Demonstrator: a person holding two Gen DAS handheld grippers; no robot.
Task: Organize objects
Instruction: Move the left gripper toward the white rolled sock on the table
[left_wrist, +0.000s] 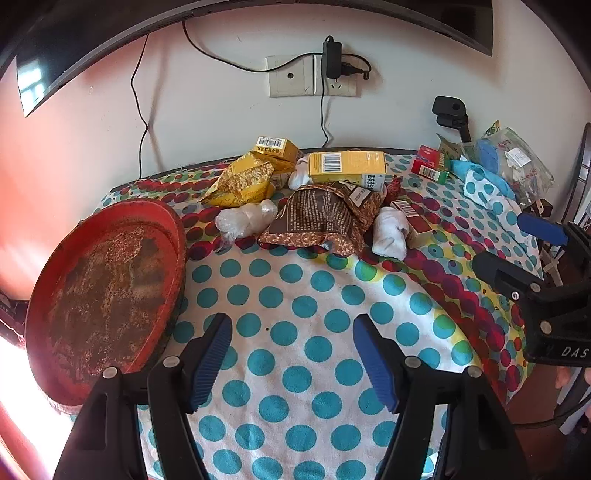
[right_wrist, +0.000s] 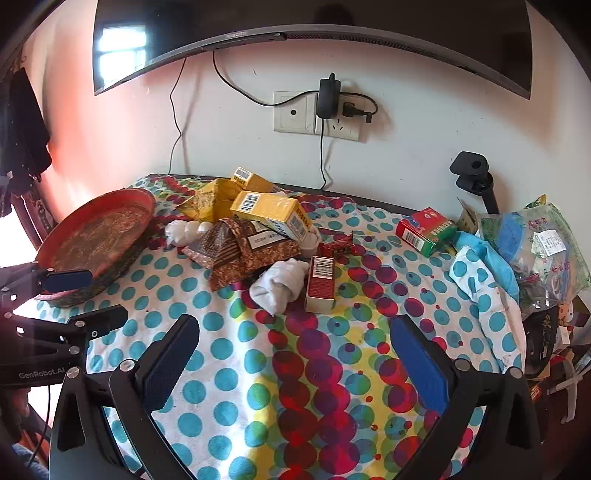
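A heap of clutter lies at the back of the dotted tablecloth: a yellow box, a crumpled brown packet, a yellow wrapper, white wads and a dark red box. A worn red round tray sits at the left. My left gripper hovers open over bare cloth in front of the heap, beside the tray, nothing between its blue pads. My right gripper stands wide open, empty, short of the red box.
A red-and-green box and a pile of plastic bags with blue cloth sit at the right edge. A black clamp stand rises behind them. Cables hang from a wall socket below a monitor.
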